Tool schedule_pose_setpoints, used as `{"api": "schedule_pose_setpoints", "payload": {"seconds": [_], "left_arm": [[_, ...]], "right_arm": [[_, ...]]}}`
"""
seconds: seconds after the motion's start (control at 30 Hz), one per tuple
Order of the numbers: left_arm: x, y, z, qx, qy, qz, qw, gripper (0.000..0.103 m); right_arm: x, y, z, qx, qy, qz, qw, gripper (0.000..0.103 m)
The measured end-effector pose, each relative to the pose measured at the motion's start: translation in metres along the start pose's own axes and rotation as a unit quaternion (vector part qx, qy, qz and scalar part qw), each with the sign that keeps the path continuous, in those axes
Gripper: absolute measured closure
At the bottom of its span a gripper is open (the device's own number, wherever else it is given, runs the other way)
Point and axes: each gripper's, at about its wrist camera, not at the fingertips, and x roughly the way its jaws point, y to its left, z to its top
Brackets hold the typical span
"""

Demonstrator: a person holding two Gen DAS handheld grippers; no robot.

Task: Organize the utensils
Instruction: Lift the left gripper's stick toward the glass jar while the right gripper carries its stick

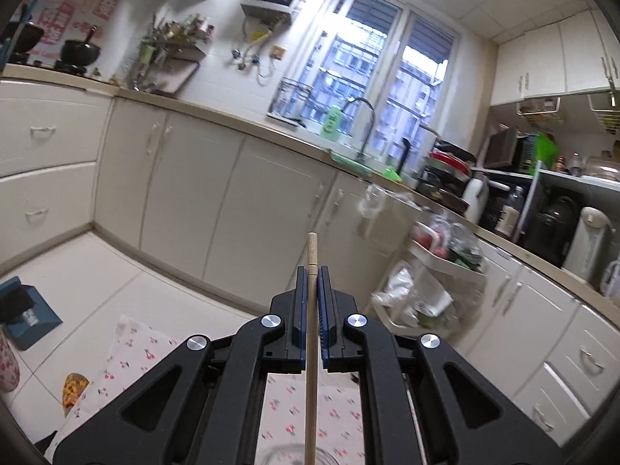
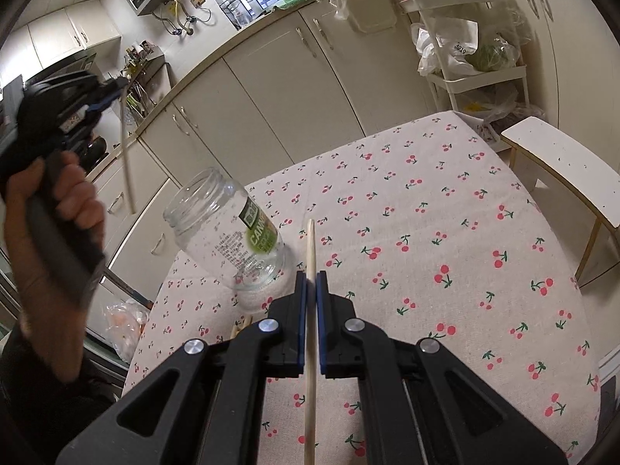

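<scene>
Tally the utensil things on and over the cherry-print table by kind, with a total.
Chopsticks held in grippers: 2, one in the left gripper (chopstick), one in the right gripper (chopstick).
Glass jars: 1, the open jar standing on the tablecloth.
Loose wooden sticks beside the jar: some ends show; count unclear.
Total clearly countable: 3.

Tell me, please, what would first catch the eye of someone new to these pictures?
Most likely the clear glass jar, open-mouthed, on the cherry-print tablecloth. Just right of it, the right claw is shut on a wooden chopstick pointing ahead. At upper left, the left claw, held in a hand, grips another chopstick above the jar.
</scene>
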Motion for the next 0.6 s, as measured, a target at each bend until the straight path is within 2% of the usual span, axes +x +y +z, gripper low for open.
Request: {"api": "schedule_pose_setpoints", "payload": {"seconds": [0.27,0.6], "left_arm": [[0.014,-0.002,-0.012,0.025,-0.028,0.017,0.9992,0.098],[0.007,0.007,-0.049,0.056,-0.003,0.018,0.9983,0.098]], "right_arm": [[0.002,0.000,-0.003,0.002,0.001,0.006,1.000,0.097],[-0.007,-0.002,0.006,0.017,-0.021,0.014,1.000,0.097]]}}
